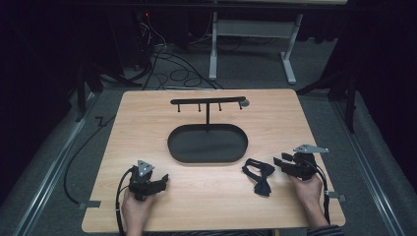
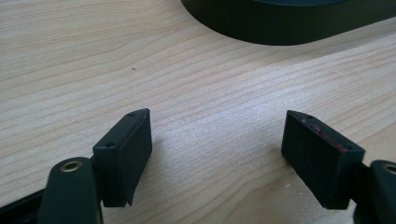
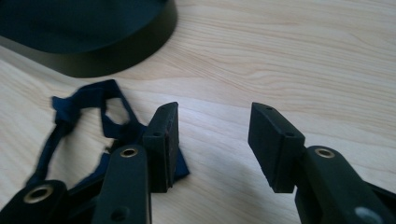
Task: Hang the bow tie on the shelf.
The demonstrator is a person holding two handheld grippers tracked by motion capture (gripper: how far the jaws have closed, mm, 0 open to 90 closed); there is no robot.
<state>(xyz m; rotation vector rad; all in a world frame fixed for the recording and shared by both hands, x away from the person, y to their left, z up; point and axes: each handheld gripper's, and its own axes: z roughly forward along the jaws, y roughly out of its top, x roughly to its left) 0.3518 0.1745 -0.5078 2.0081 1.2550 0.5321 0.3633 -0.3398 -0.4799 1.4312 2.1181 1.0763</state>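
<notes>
1. The right gripper [image 3: 212, 144] is released, its jaws spread with only bare wood between them; it sits low over the wooden table [image 1: 147, 123] at the near right, beside a dark navy bow tie [image 1: 259, 176].
2. In the right gripper view the bow tie [image 3: 112, 135] lies just left of the left jaw, its strap curled in a loose loop toward the tray, part of the cloth running under that jaw.
3. The left gripper [image 2: 217, 154] is likewise released, holding nothing, resting at the near left, well apart from the tie.
4. The tie looks light, soft and floppy; it should bunch and not resist. The firmest hold is probably the centre knot, the strap being thin and likely to slip.
5. Beyond stands a black oval tray [image 1: 177, 150] with a T-shaped hanger rack [image 1: 207, 101] rising from its far edge.
</notes>
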